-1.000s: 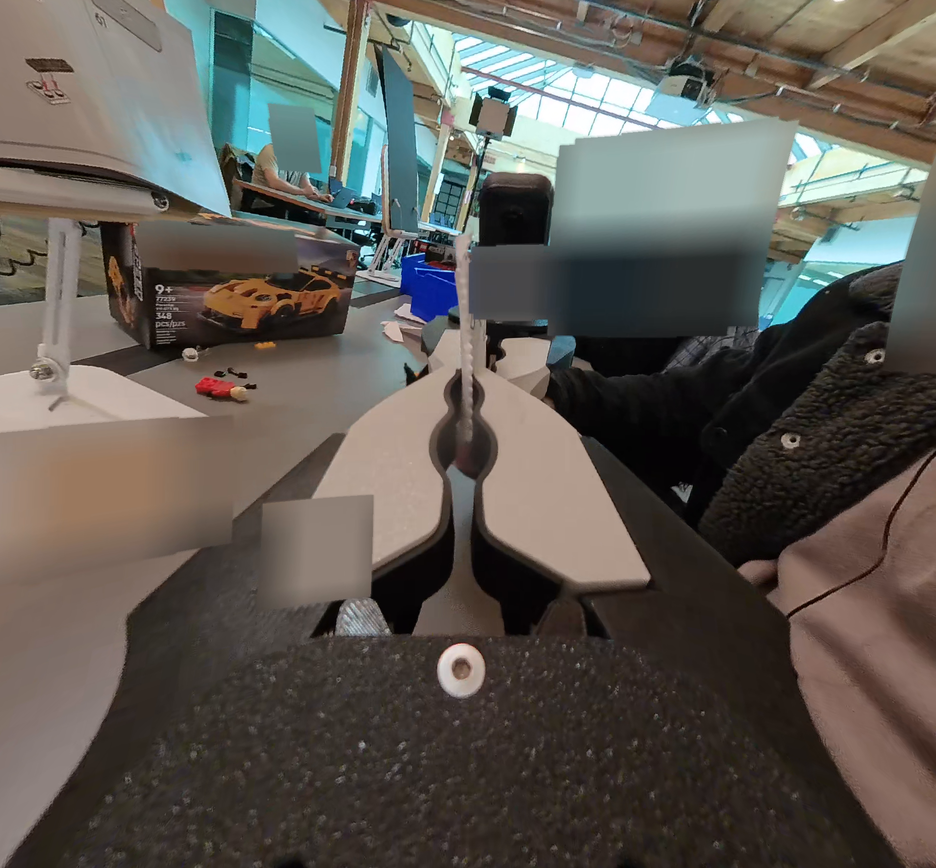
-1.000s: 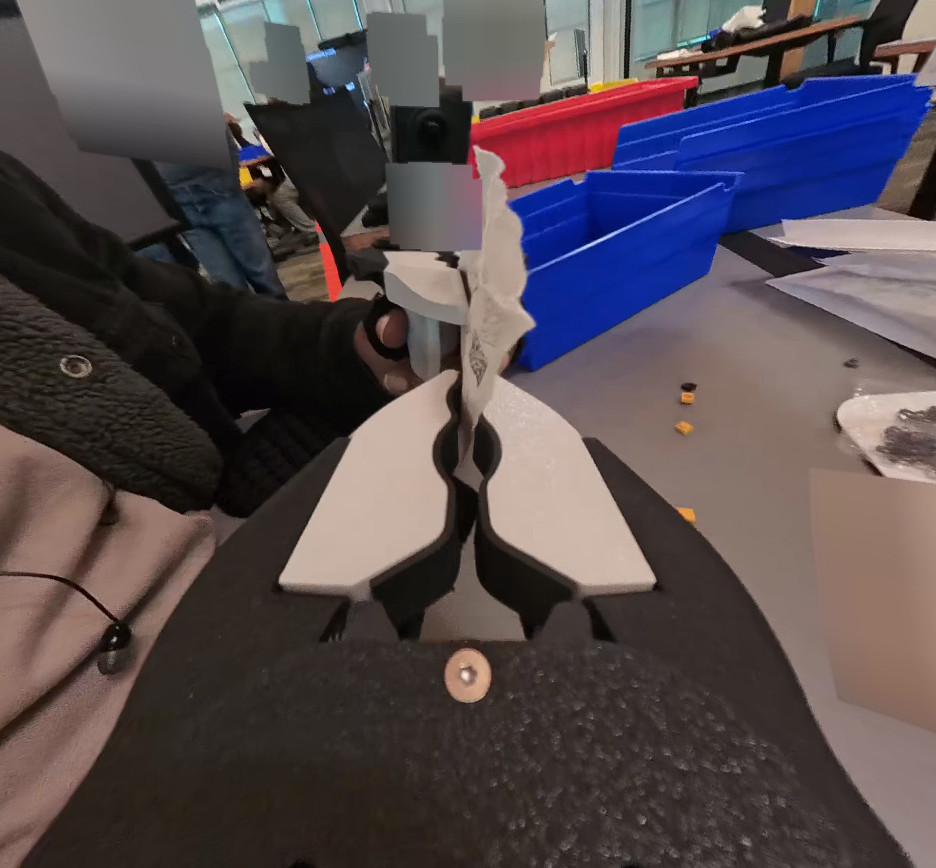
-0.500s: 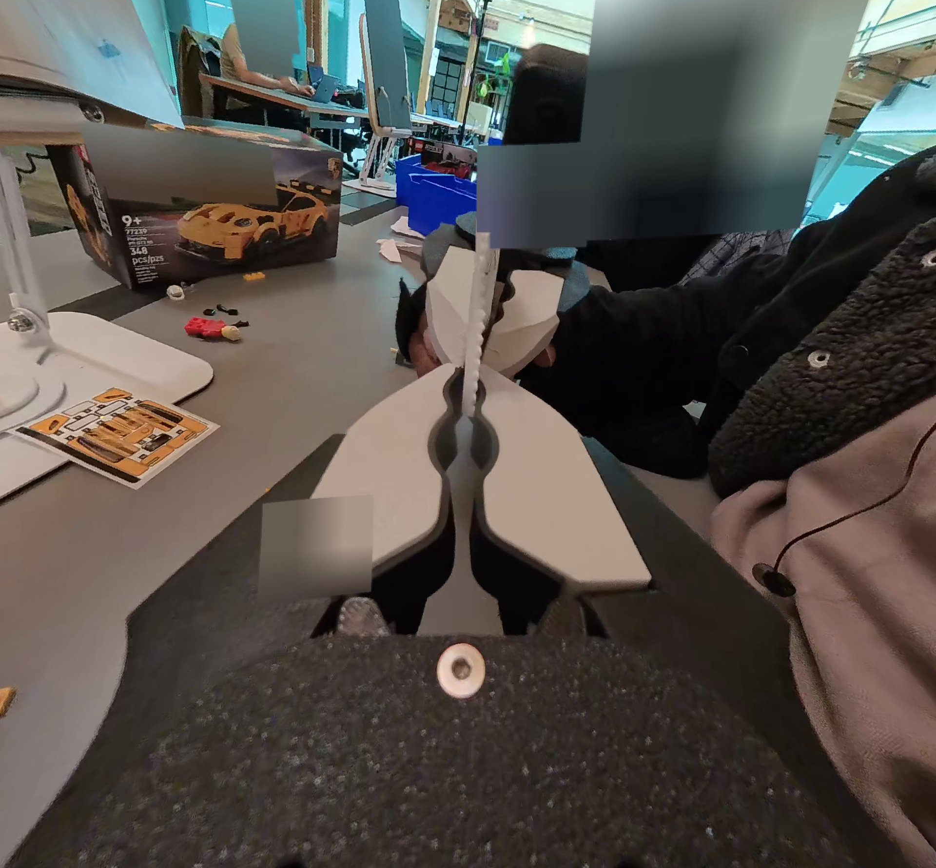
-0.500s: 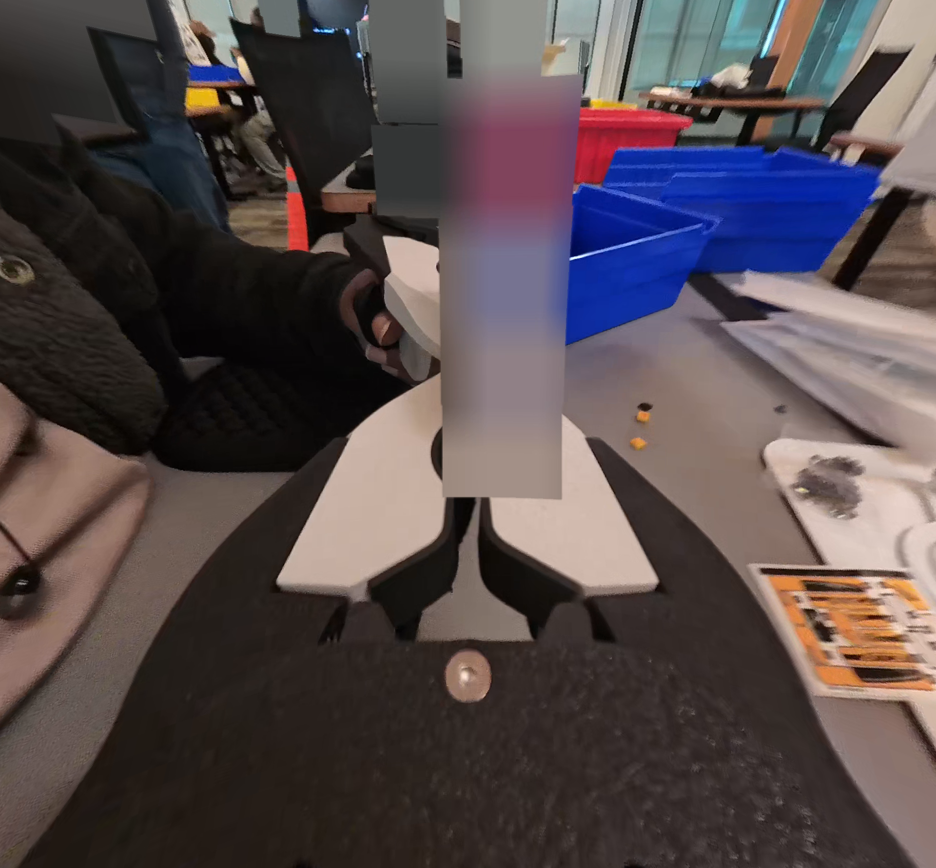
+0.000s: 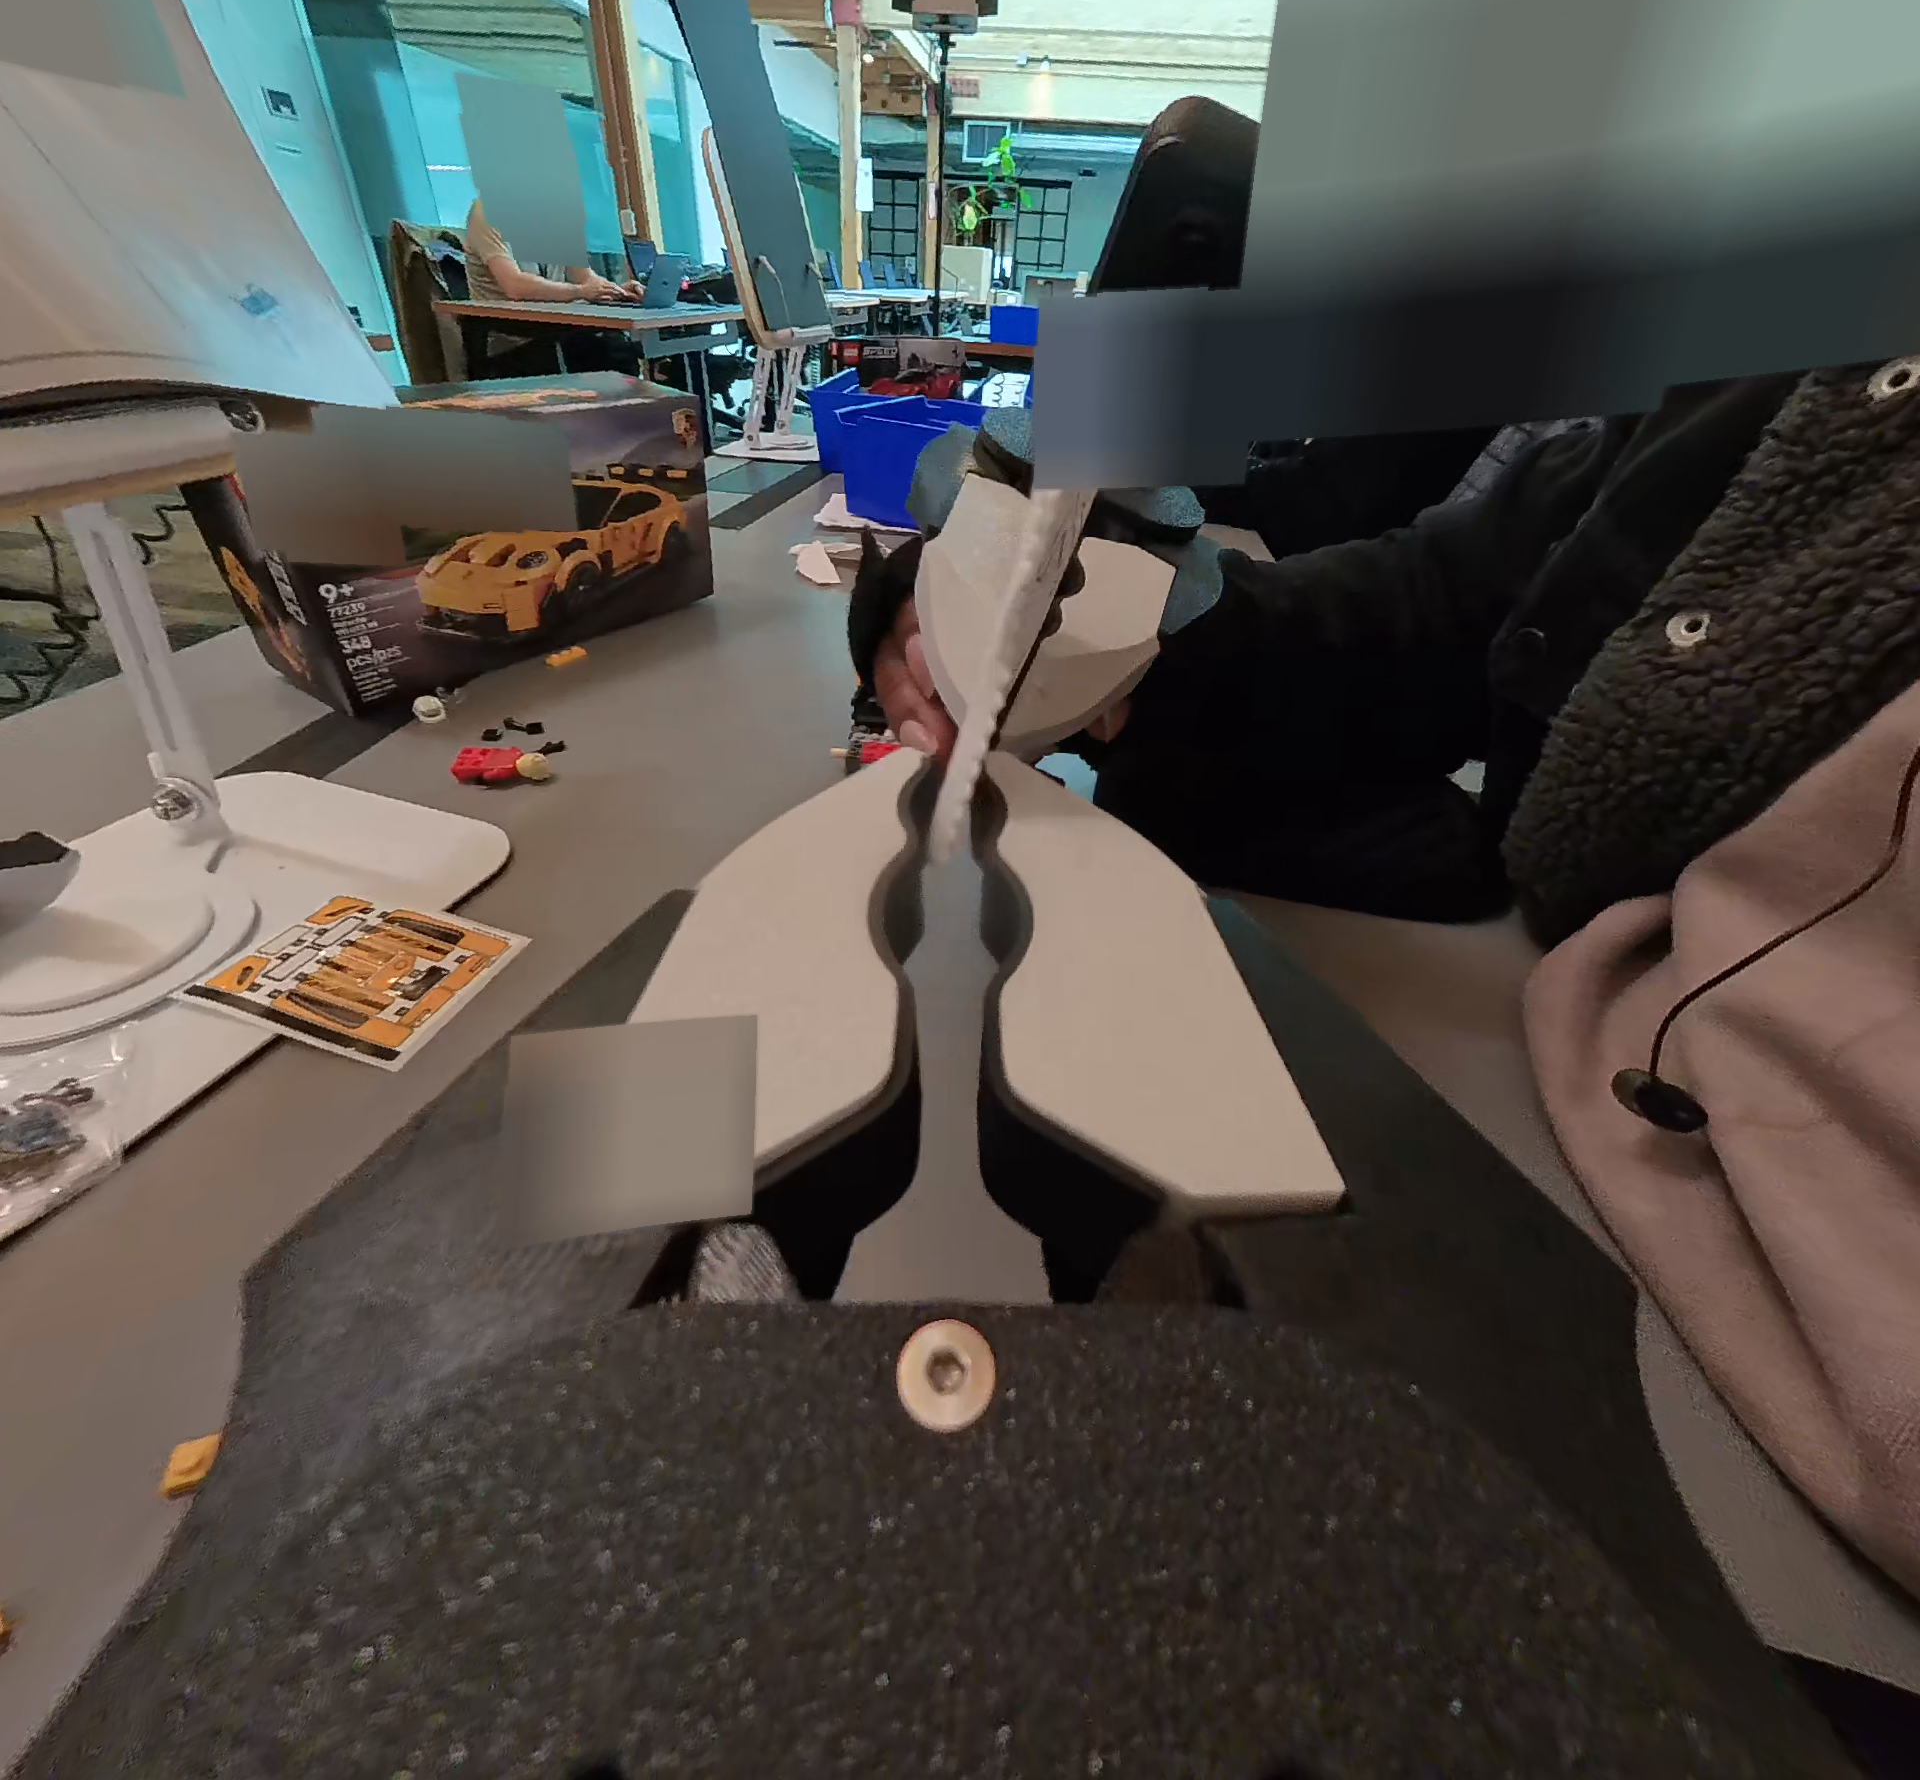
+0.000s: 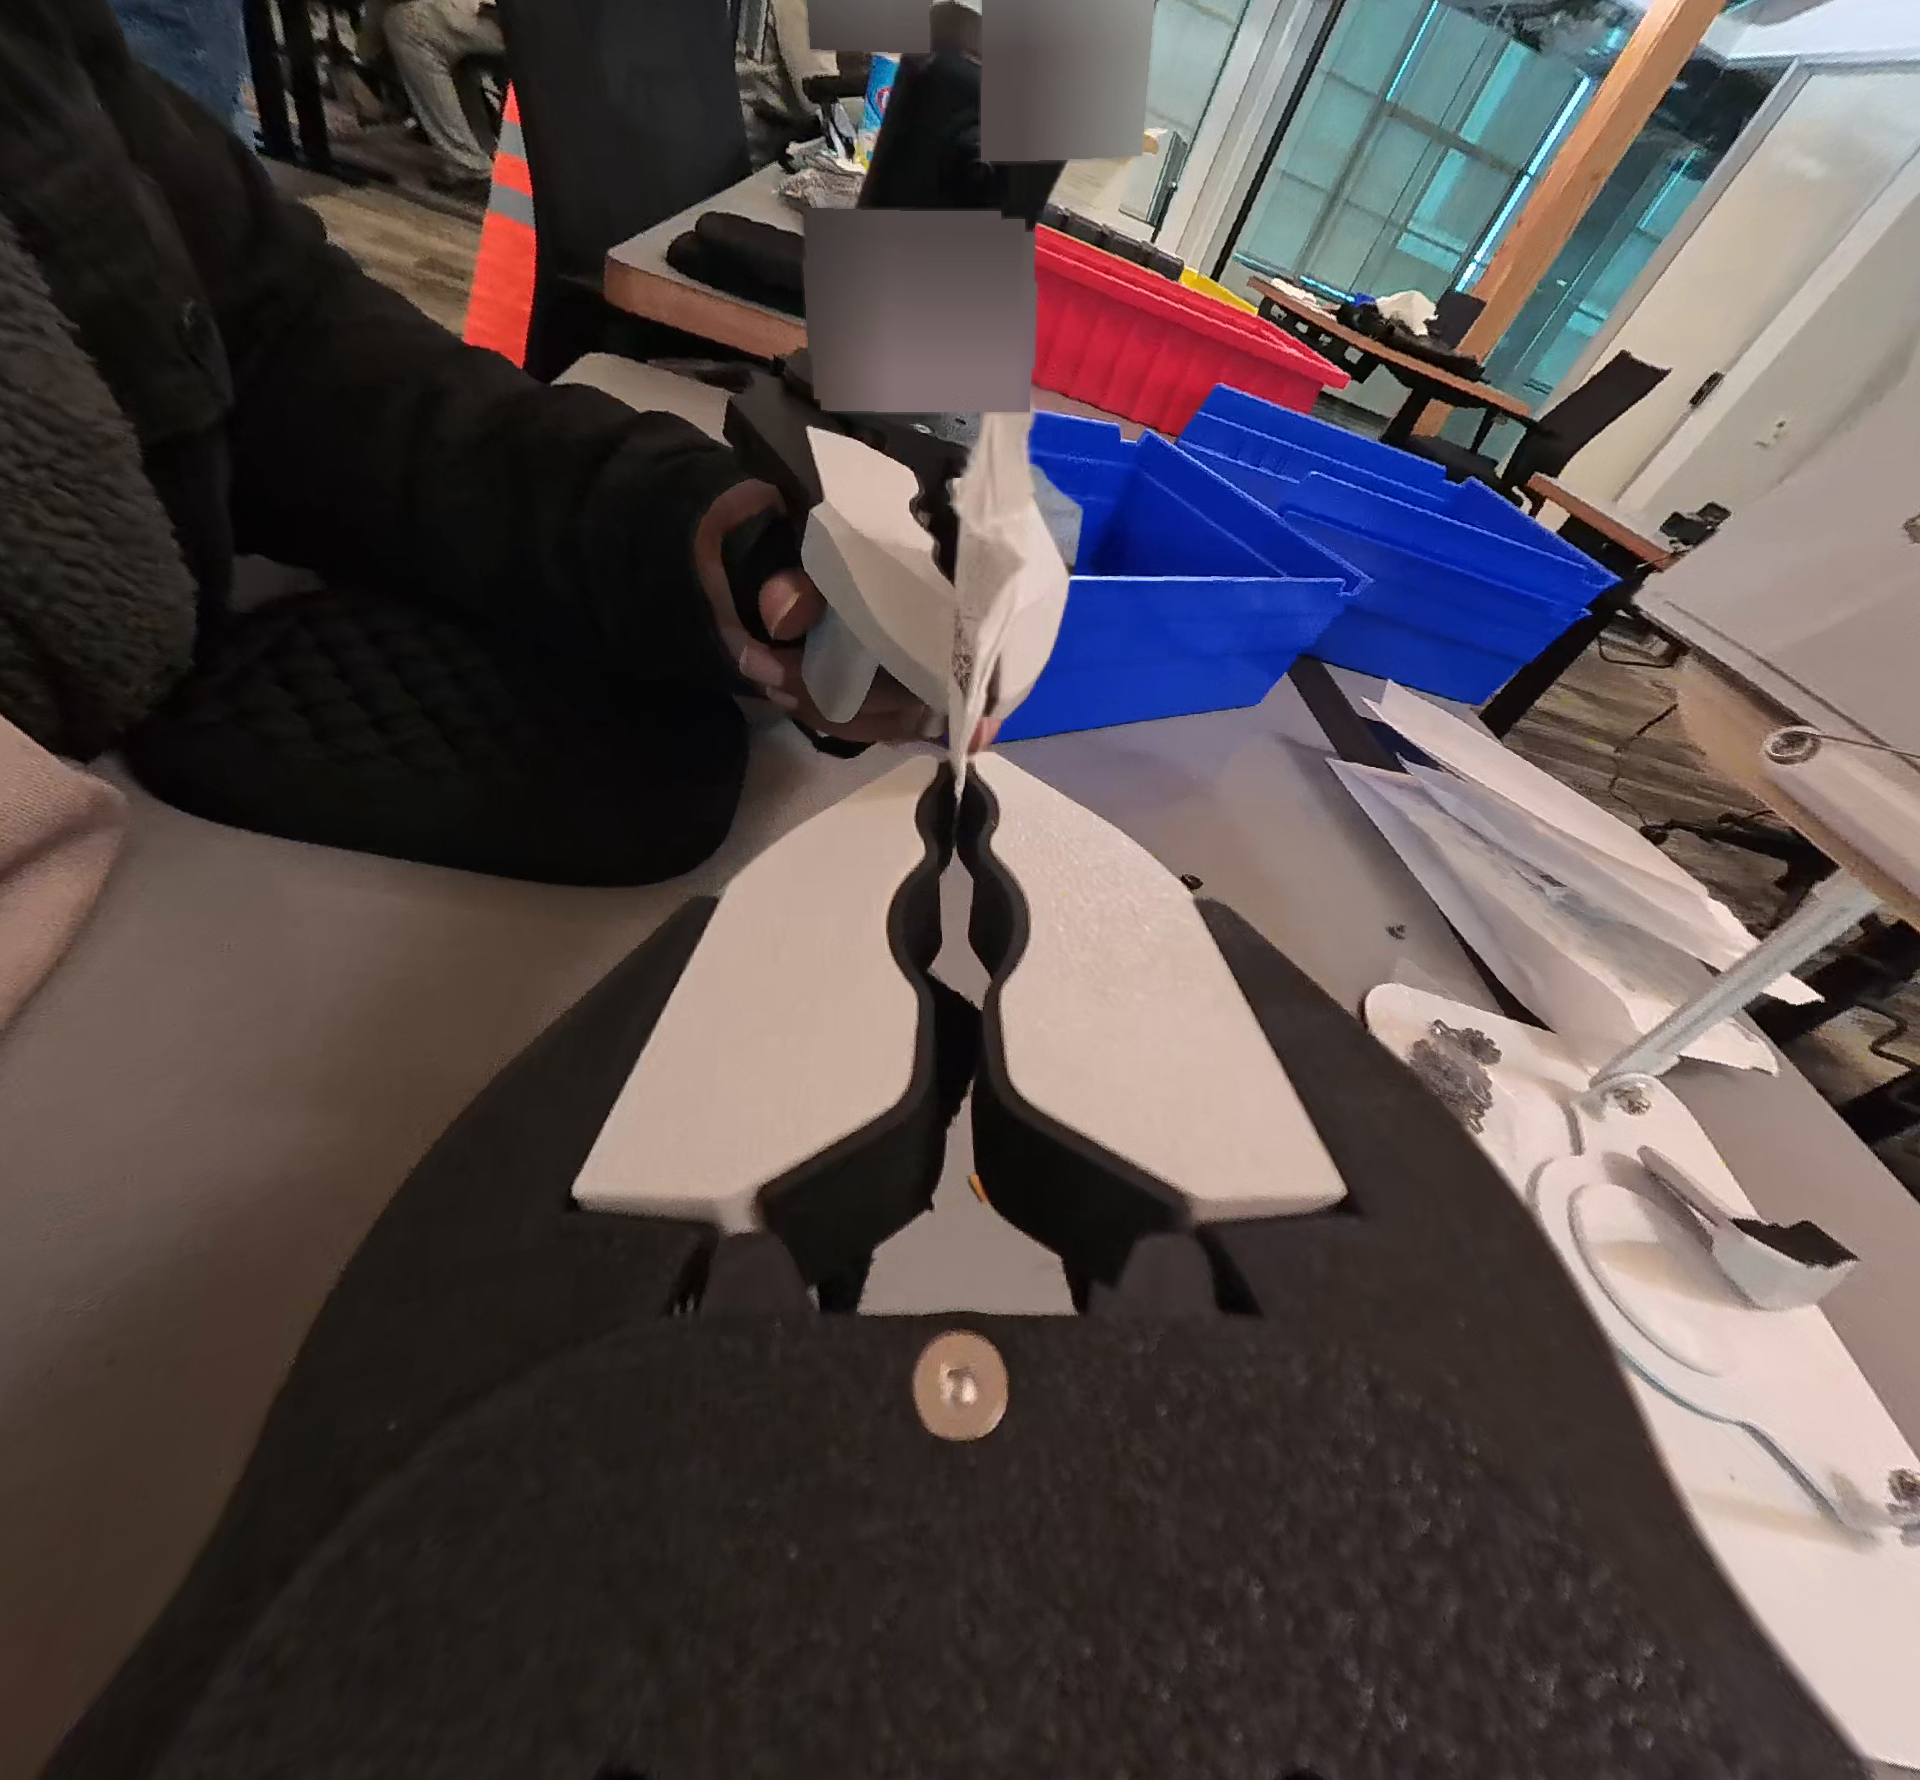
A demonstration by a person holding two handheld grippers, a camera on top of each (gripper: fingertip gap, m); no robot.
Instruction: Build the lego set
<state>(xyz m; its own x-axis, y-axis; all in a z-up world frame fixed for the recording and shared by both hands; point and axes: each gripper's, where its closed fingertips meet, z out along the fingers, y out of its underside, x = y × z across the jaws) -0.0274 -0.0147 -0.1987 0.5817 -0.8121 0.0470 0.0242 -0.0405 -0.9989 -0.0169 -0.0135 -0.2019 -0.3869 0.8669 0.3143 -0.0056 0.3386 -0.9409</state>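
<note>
the left gripper (image 5: pixel 951 800) has its fingers drawn close at the tips, pinching the serrated edge of a white paper bag (image 5: pixel 1003 650); the bag rises edge-on from the tips toward the right gripper (image 5: pixel 1039 629) facing it, held in a hand (image 5: pixel 914 681). farther back along the left gripper's fingers a narrow gap shows between them. the right gripper (image 6: pixel 961 774) is likewise pressed together at its tips, nipping the bottom corner of the same bag (image 6: pixel 992 587), which here shows its crumpled broad side against the left gripper (image 6: pixel 883 567).

only the left wrist view shows the lego box (image 5: pixel 488 535) with the yellow car, the loose red and black pieces (image 5: pixel 499 762) on the grey table (image 5: pixel 665 774), the orange sticker sheet (image 5: pixel 364 977) and the white stand base (image 5: pixel 260 857). only the right wrist view shows the blue bins (image 6: pixel 1195 608), the red bin (image 6: pixel 1164 338) and white sheets (image 6: pixel 1538 878) to the right.
</note>
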